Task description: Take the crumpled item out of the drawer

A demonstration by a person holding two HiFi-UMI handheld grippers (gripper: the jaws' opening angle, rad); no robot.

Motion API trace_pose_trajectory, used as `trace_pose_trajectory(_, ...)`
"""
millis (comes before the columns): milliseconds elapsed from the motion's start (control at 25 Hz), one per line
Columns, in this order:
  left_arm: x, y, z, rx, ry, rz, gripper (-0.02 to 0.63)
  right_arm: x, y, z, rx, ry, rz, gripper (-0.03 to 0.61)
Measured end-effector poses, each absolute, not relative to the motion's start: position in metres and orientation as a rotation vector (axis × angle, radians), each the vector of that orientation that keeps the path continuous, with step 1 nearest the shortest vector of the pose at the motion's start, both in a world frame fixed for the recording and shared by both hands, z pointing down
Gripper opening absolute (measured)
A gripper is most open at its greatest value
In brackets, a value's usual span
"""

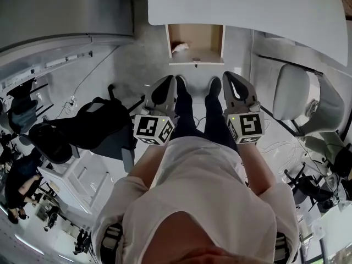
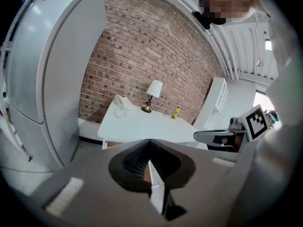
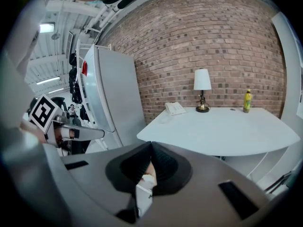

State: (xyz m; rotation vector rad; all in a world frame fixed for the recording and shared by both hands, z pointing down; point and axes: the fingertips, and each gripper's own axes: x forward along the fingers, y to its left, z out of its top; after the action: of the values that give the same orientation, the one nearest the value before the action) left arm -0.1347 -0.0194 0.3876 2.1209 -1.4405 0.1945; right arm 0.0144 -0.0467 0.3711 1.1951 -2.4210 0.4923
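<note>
The wooden drawer (image 1: pixel 196 59) stands pulled open under the white desk (image 1: pixel 253 7). A white crumpled item (image 1: pixel 180 47) lies in its left half. Both grippers hang in front of the person, short of the drawer and apart from it. My left gripper (image 1: pixel 175 77) has its jaw tips together with nothing between them; in its own view the left gripper (image 2: pixel 150 140) points at the desk. My right gripper (image 1: pixel 226 74) is likewise shut and empty, and in its own view the right gripper (image 3: pixel 151 144) also faces the desk. A sliver of the drawer shows through the gap behind each pair of jaws.
On the desk stand a lamp (image 3: pixel 202 86), a telephone (image 3: pixel 175 109) and a yellow bottle (image 3: pixel 246 100). A tall white fridge (image 3: pixel 111 96) is to the desk's left. A pale chair (image 1: pixel 294 95) sits at the right, a black chair (image 1: pixel 96 120) at the left.
</note>
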Motion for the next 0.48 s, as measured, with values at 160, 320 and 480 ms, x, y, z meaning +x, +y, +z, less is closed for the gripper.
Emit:
trace_pose_trajectory(160, -0.135, -0.021, 0.399, 2.109, -1.438, 0.2, 0.009, 0.017, -0.049, 0.385, 1.203, -2.401, 0.515, 0.008)
trace_pose_trajectory(320, -0.137, -0.017, 0.405, 2.118, -1.478, 0.218, 0.009, 0.024, -0.051, 0.398, 1.226, -2.379, 0.526, 0.008)
trace_pose_trajectory(480, -0.139, -0.012, 0.416, 2.102, -1.48, 0.227, 0.009, 0.026, -0.053, 0.406, 1.24, -2.374, 0.532, 0.008)
